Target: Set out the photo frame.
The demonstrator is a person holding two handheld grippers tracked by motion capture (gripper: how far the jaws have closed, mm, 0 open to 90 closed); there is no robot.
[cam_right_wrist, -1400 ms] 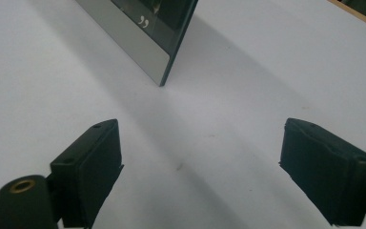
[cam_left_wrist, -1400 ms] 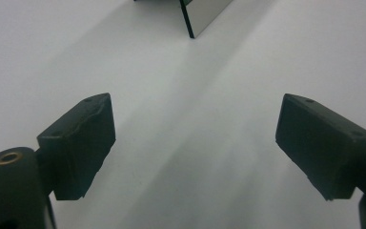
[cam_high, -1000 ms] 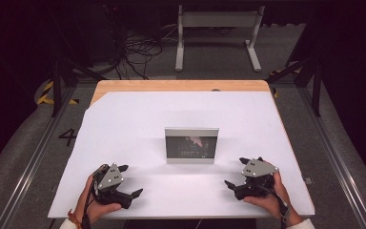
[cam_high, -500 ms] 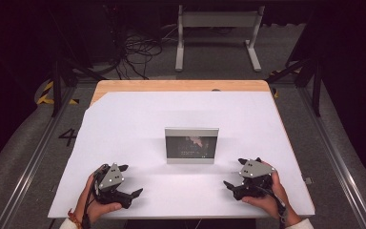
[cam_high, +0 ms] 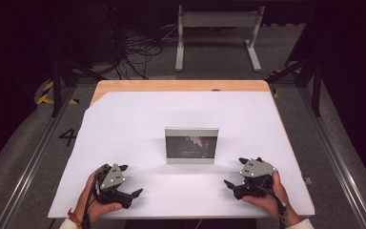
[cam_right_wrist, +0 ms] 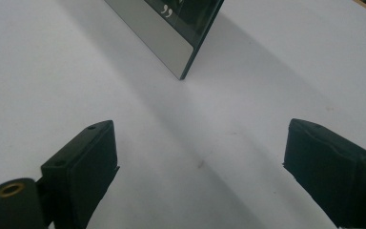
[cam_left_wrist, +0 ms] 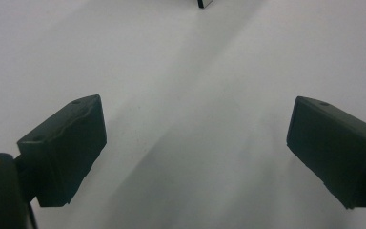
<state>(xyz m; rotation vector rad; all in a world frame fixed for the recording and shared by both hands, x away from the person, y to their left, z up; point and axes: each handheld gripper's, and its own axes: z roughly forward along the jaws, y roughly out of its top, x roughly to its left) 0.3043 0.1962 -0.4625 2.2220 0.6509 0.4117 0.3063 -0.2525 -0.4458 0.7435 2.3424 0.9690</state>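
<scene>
Both grippers (cam_high: 132, 193) (cam_high: 229, 185) stay low, jaws spread.

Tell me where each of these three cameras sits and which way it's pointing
High view: above the person's side, looking forward and down on the white table; both hands, left gripper and right gripper show.
Left gripper view: rides the left gripper, looking along its open fingers over the tabletop.
Right gripper view: rides the right gripper, fingers open, facing the boxed item.
All three share the boxed item.

Grey floor (cam_high: 24, 157), tangled cables (cam_high: 138, 50), dark surroundings.
</scene>
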